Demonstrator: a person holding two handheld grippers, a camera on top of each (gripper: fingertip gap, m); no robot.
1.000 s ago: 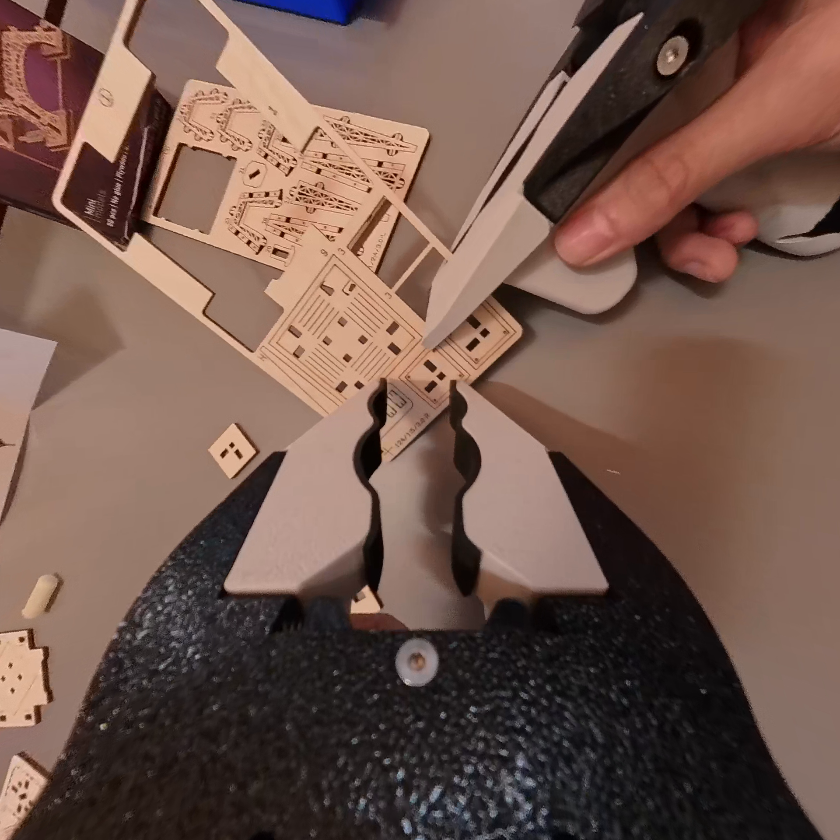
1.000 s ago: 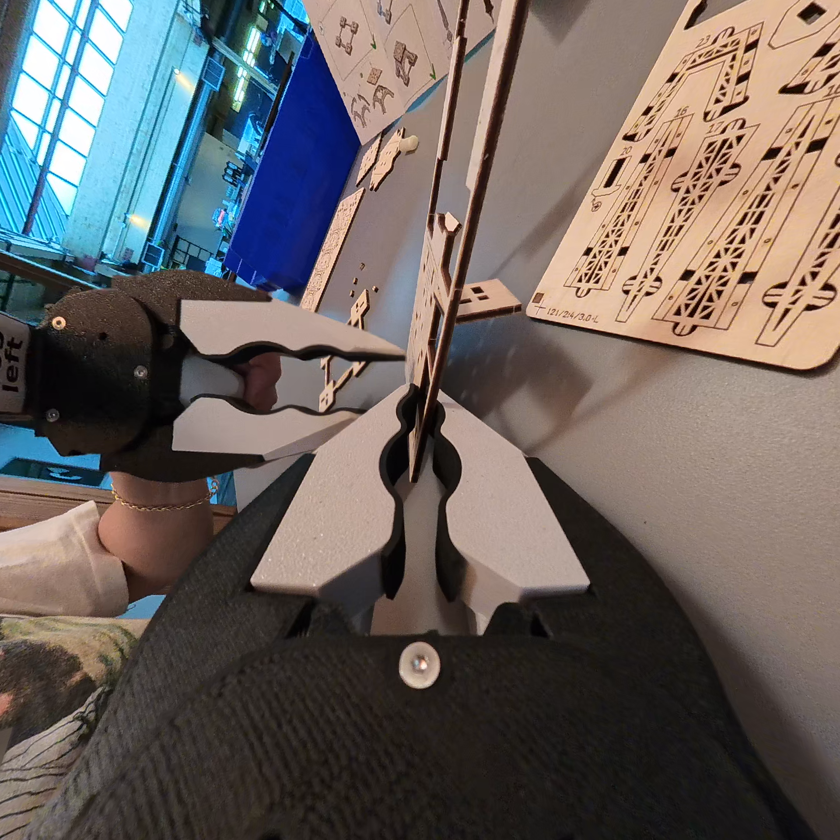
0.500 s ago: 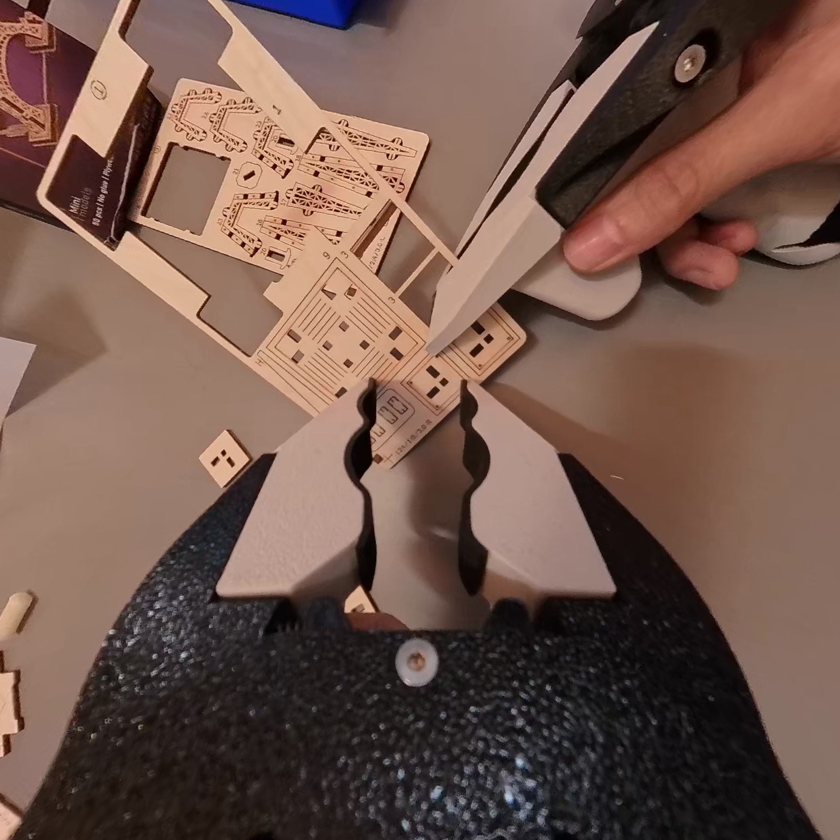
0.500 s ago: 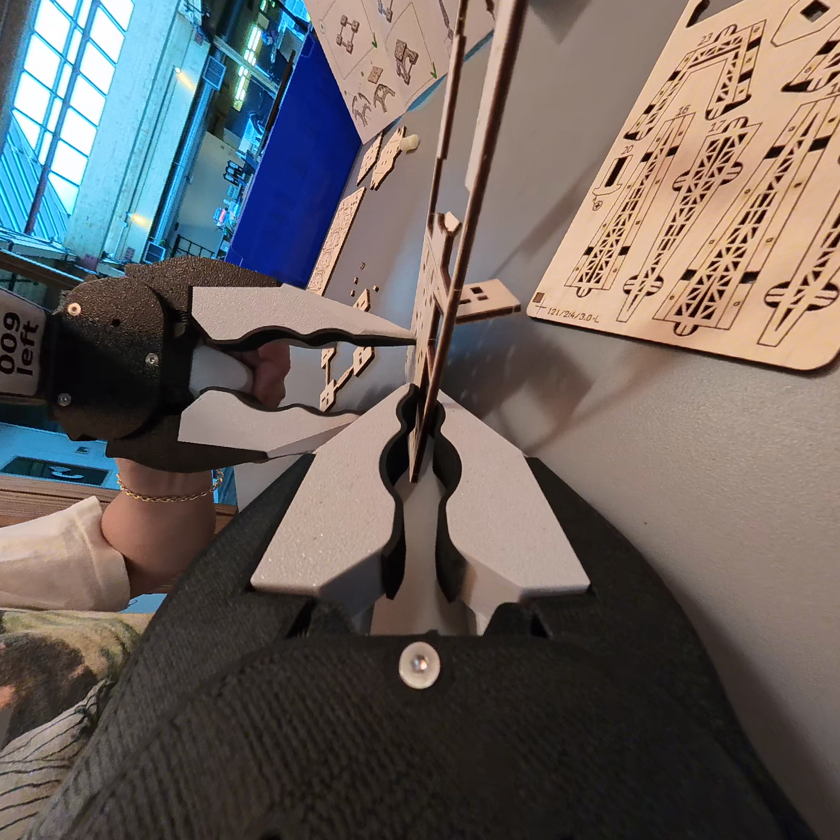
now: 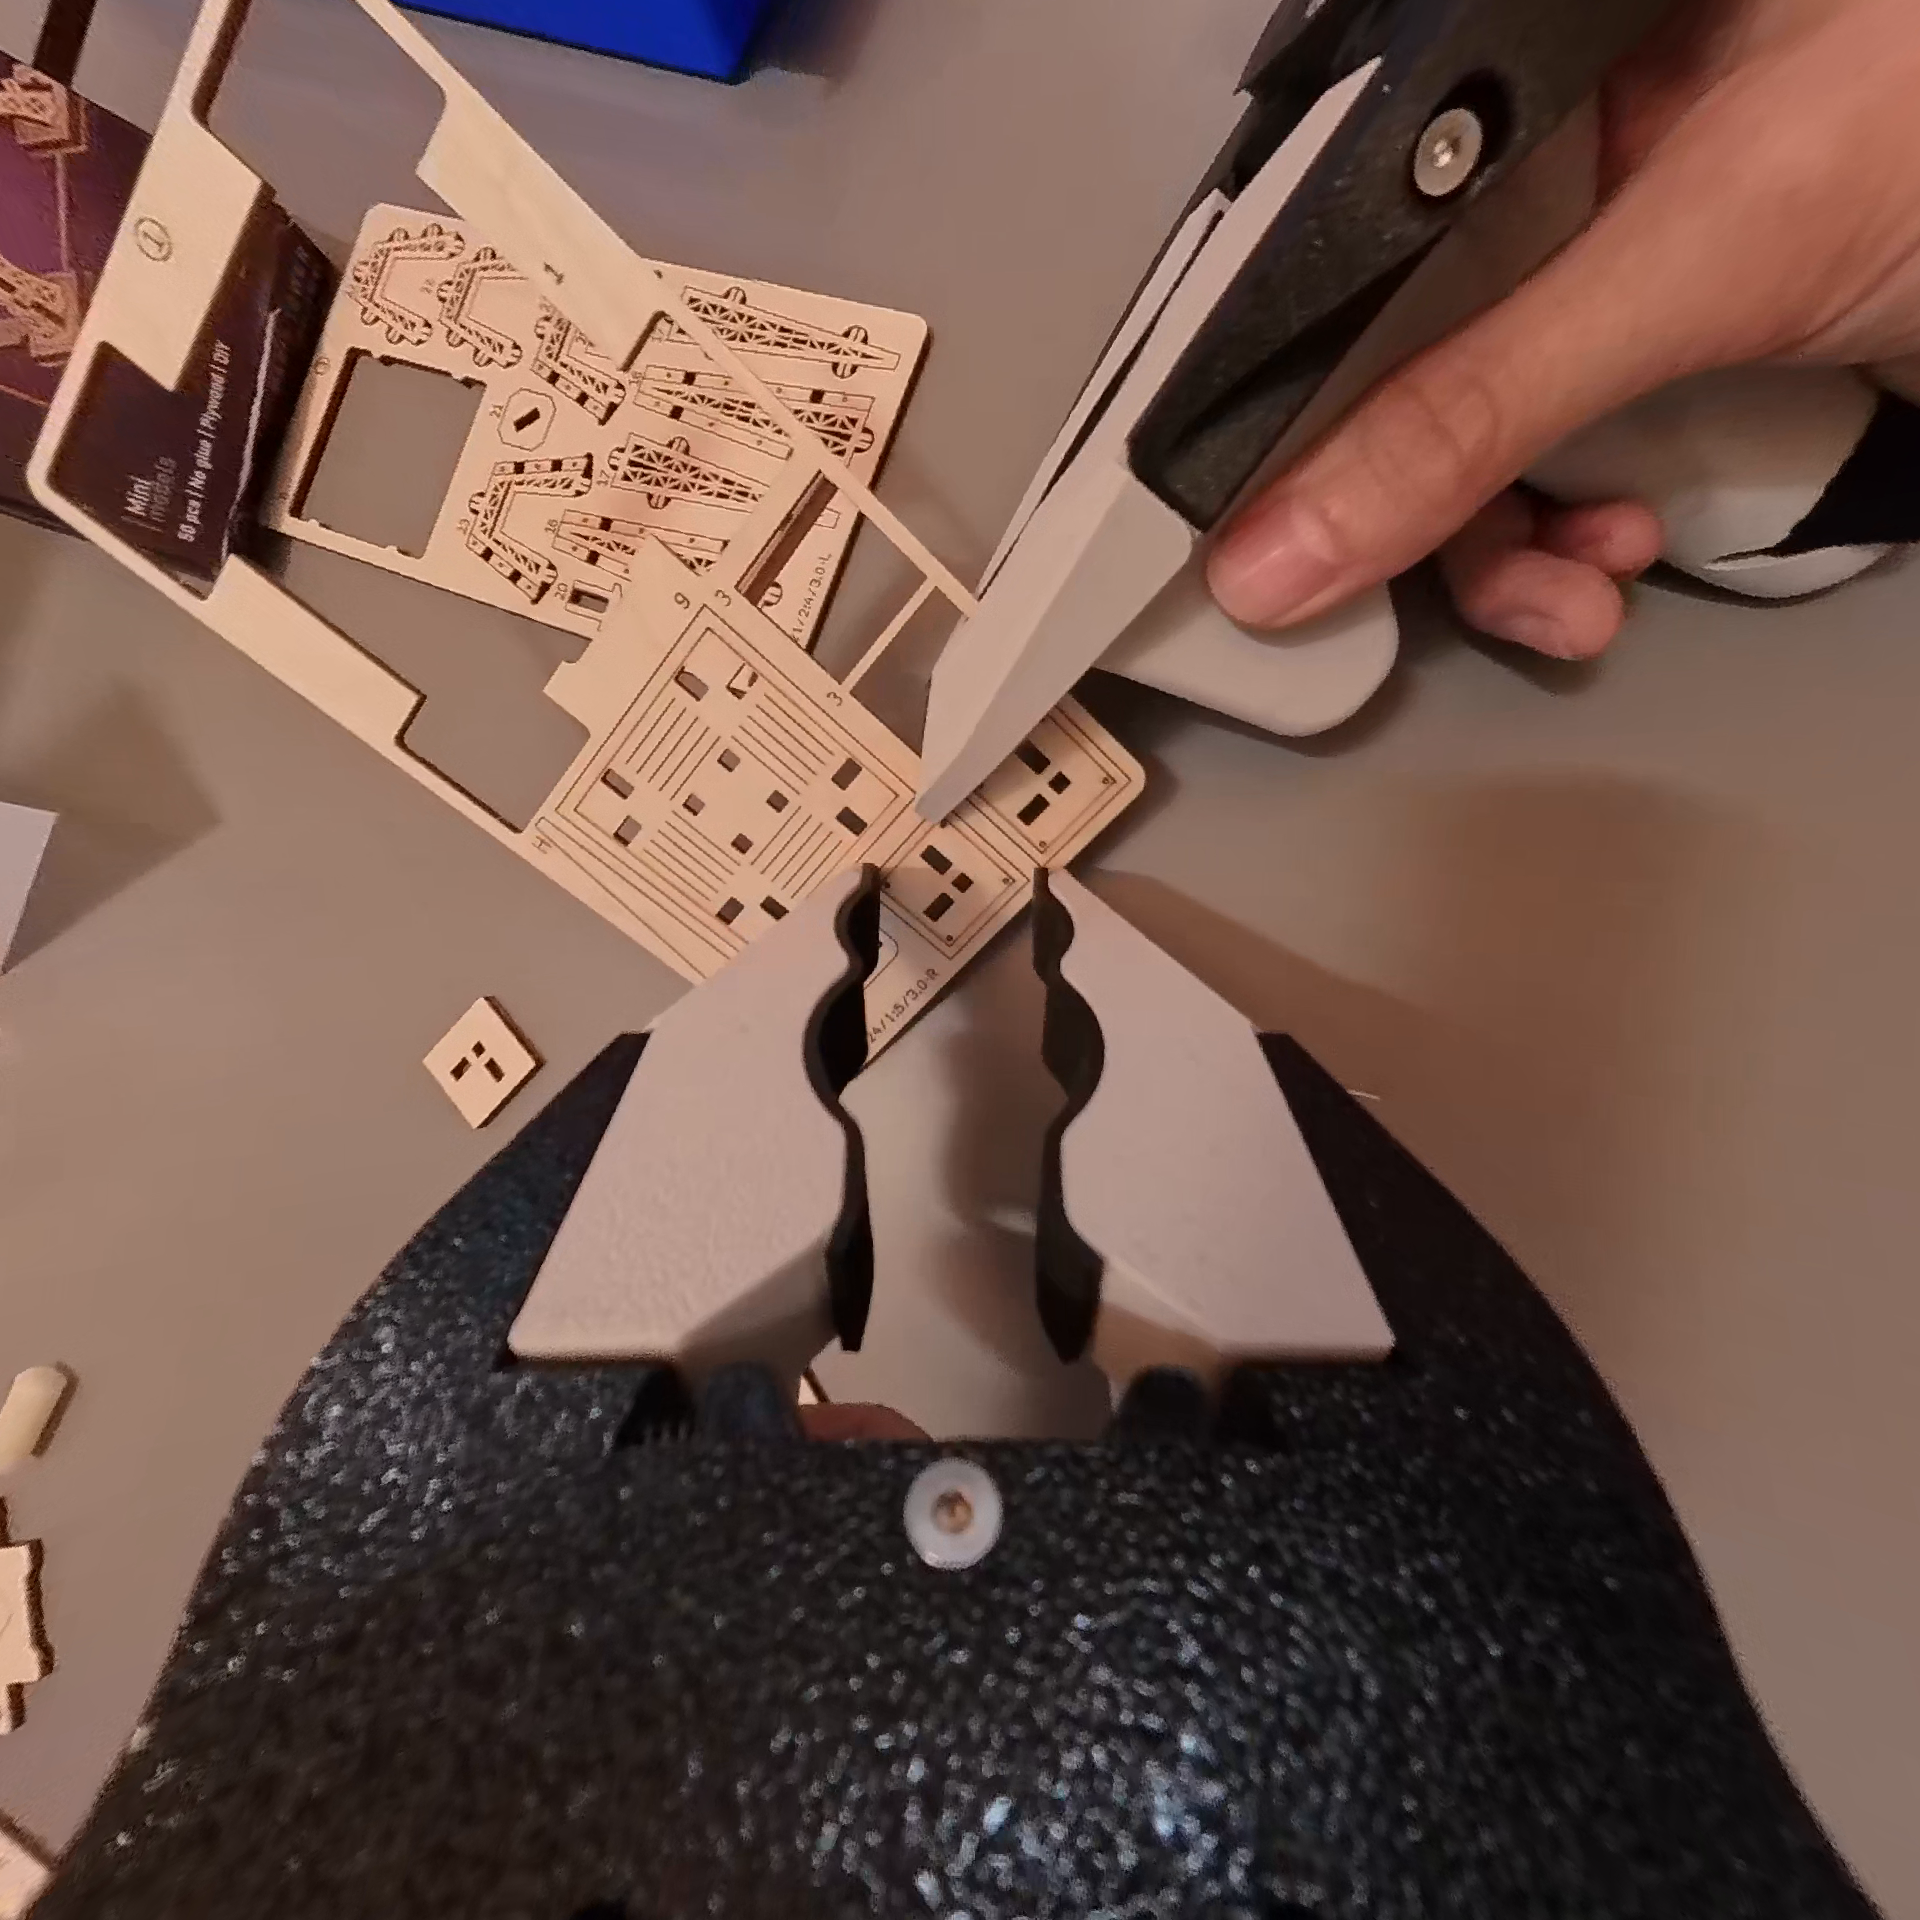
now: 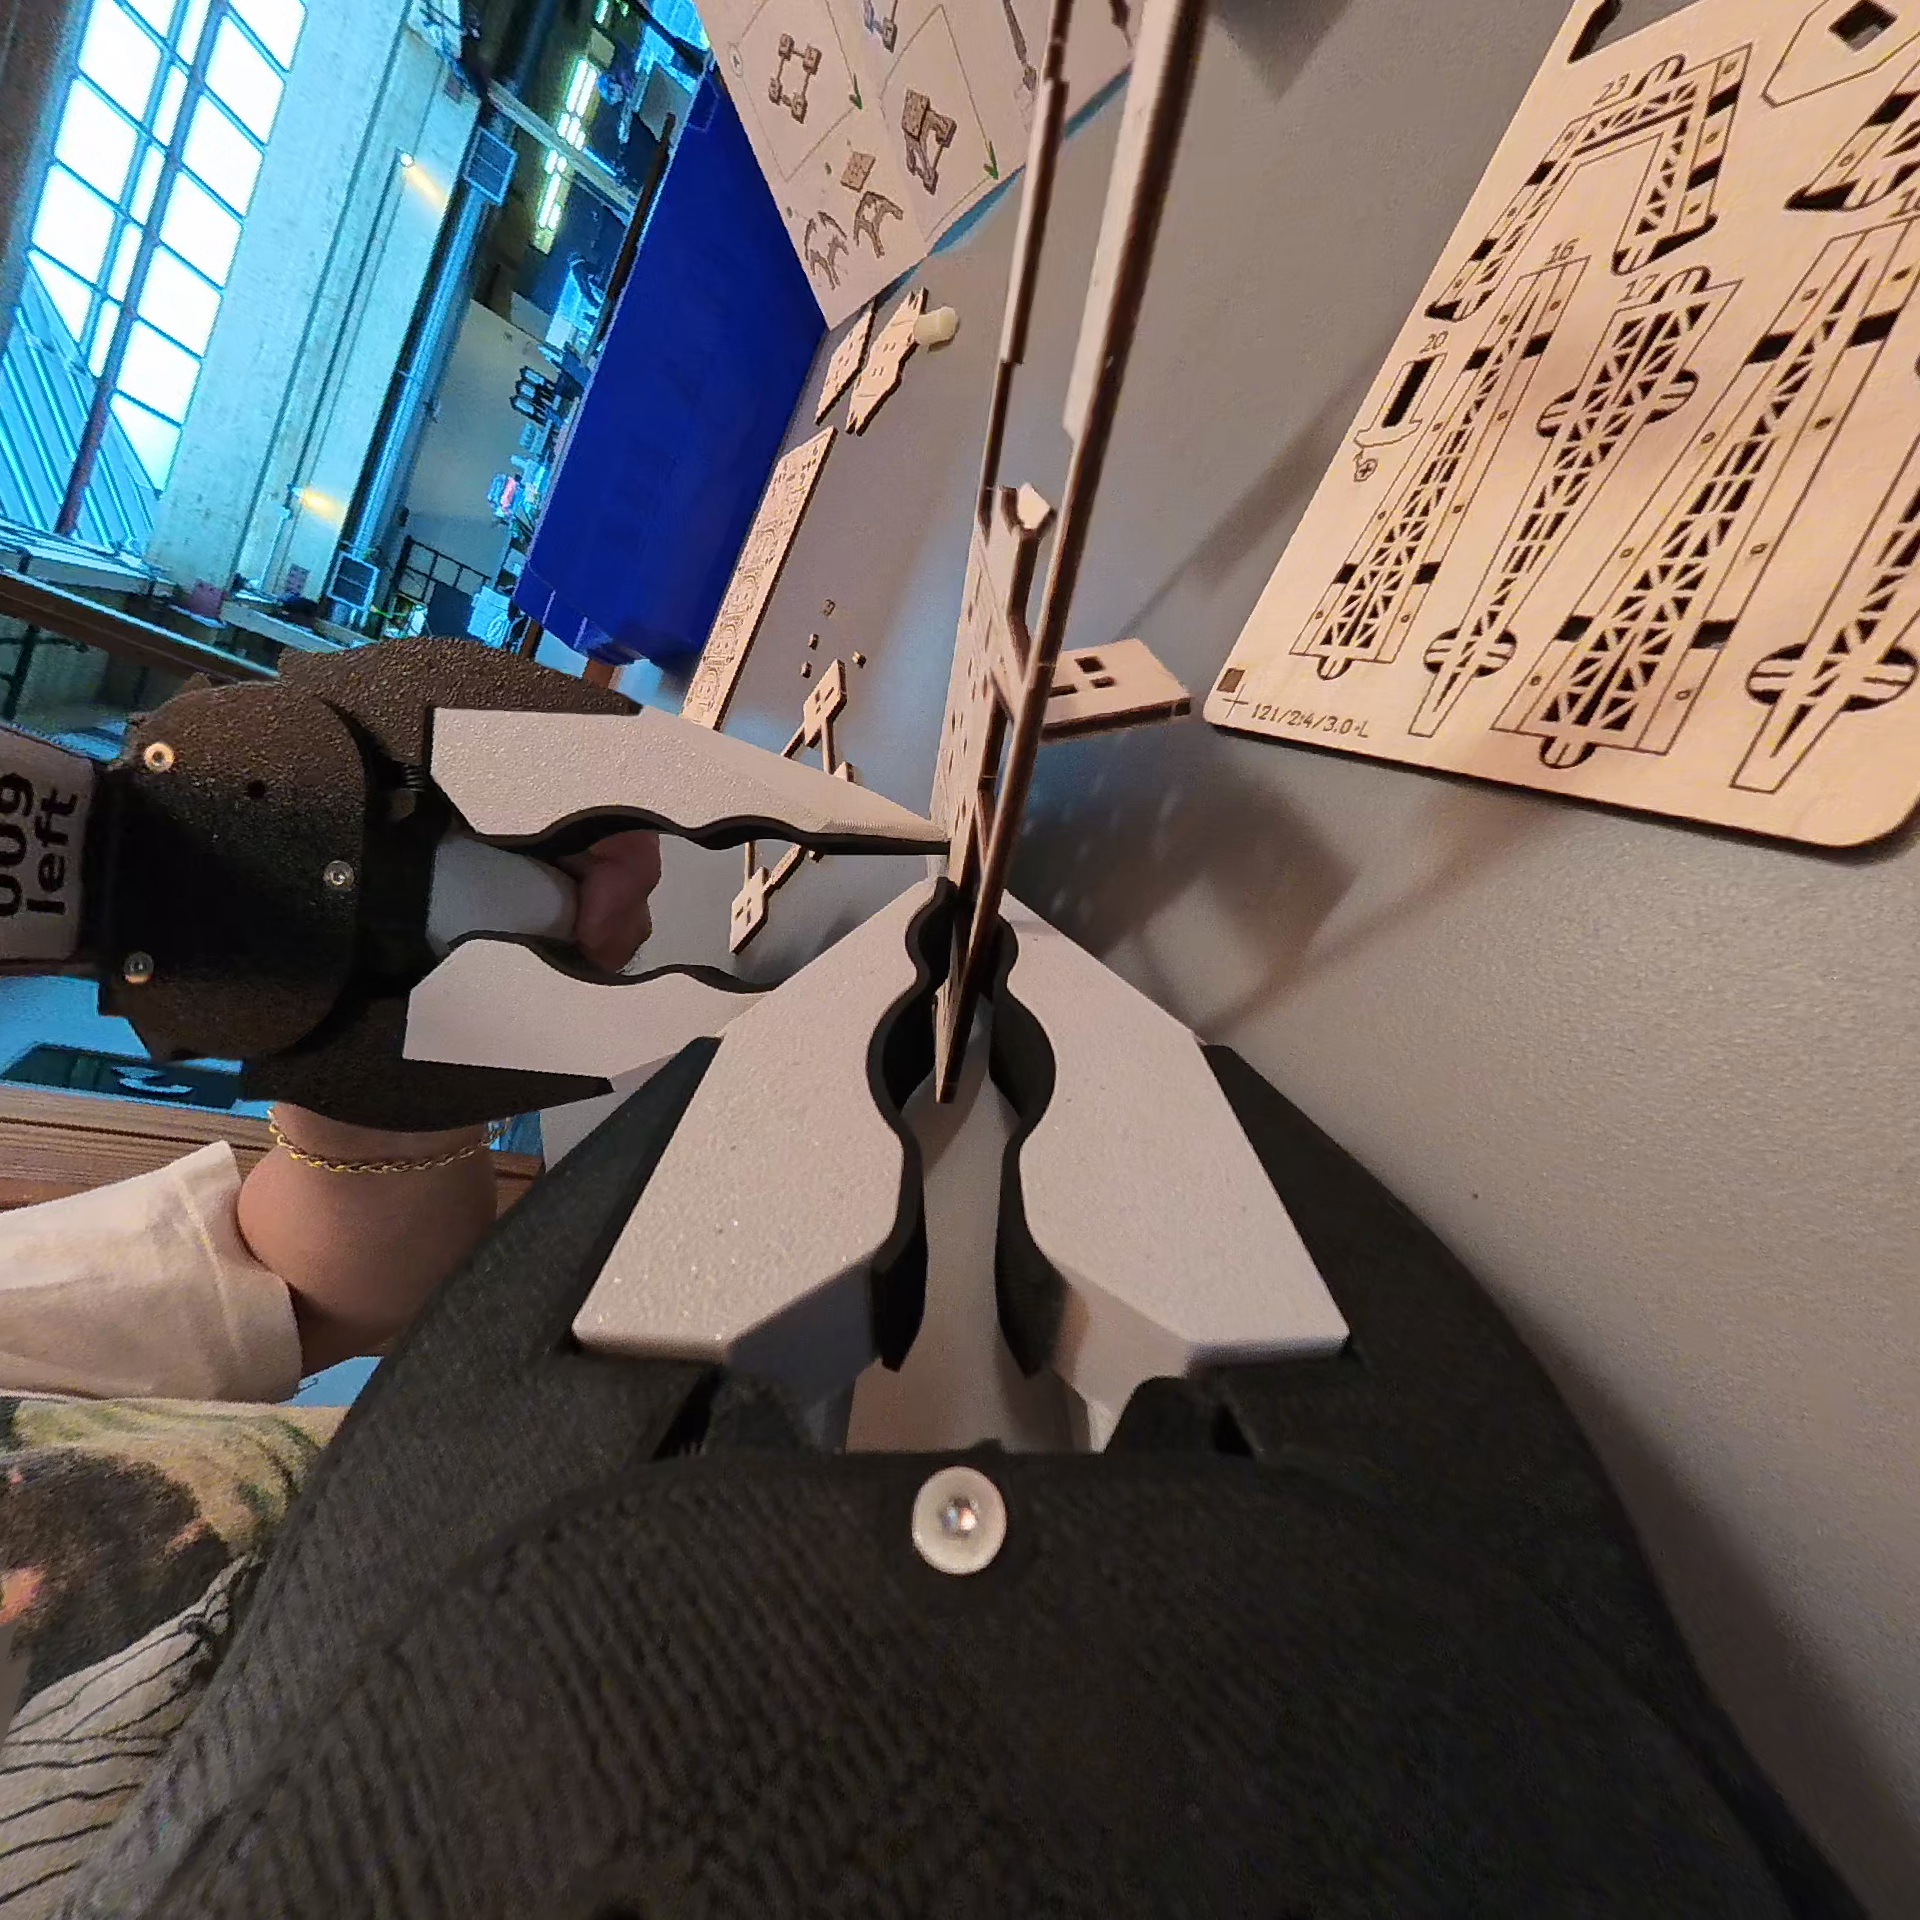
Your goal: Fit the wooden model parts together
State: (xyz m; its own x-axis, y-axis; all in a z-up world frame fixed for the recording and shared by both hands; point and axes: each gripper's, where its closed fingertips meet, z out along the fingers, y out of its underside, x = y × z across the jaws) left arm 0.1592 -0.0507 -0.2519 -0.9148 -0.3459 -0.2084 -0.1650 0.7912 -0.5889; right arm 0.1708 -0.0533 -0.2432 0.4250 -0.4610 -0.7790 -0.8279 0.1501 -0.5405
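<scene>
Right tongs: the right tongs (image 6: 961, 914) are clenched on the edge of a thin wooden sheet (image 5: 727, 790), lifting that side off the grey tabletop (image 5: 1455, 987); judging by the hold, this steadies the sheet so a part can be worked out of it.
Sheet in hand: a laser-cut panel with a large slotted square and small squares still in it; much of its far end is already an empty frame.
Left tongs: the left tongs (image 5: 956, 883) are released, with a clear gap between the jaws and nothing in them. They point at the near corner of the sheet, where a small square part (image 5: 951, 883) sits, probably to push or pinch it free.
Loose pieces: one small square (image 5: 483, 1060) lies on the tabletop just left of the left tongs, well apart from the sheet.
Other sheet: a second panel with lattice strips (image 6: 1621, 436) lies flat beyond, untouched.
Stage: judged as freeing parts; no joining is in hand yet.
Risk: thin plywood may snap if twisted.
</scene>
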